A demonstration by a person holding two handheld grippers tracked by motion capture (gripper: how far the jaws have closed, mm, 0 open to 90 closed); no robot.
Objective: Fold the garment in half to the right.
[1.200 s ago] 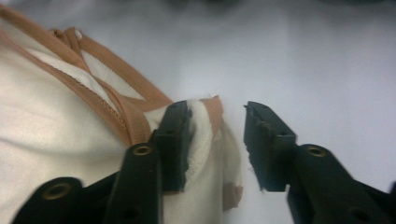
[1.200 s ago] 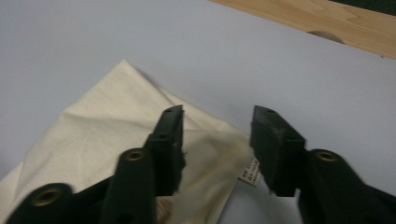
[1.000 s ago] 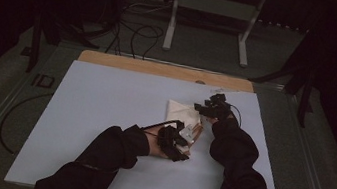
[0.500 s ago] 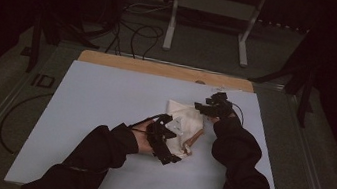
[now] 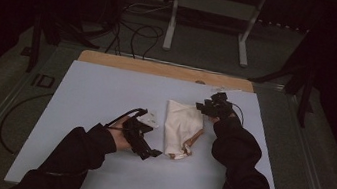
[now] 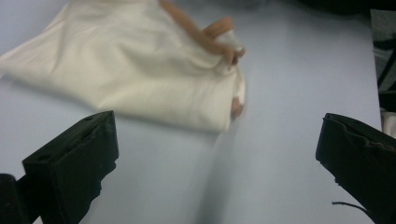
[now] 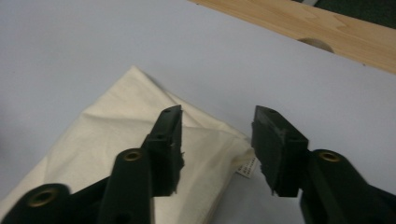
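dim high view with near-black surroundings along the top and sides, pale table sheet [image 5: 105, 95] the brightest area, left gripper view soft with a blurred streak at lower centre, cream cloth [image 6: 140, 70] smeared, right gripper view sharper, evenly lit, faint shadows

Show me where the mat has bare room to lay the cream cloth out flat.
The mat is bare from its left edge to the left gripper, and along the near edge between the sleeves. It is crowded mid-right: the cream cloth lies between both grippers, the right gripper over its far corner.
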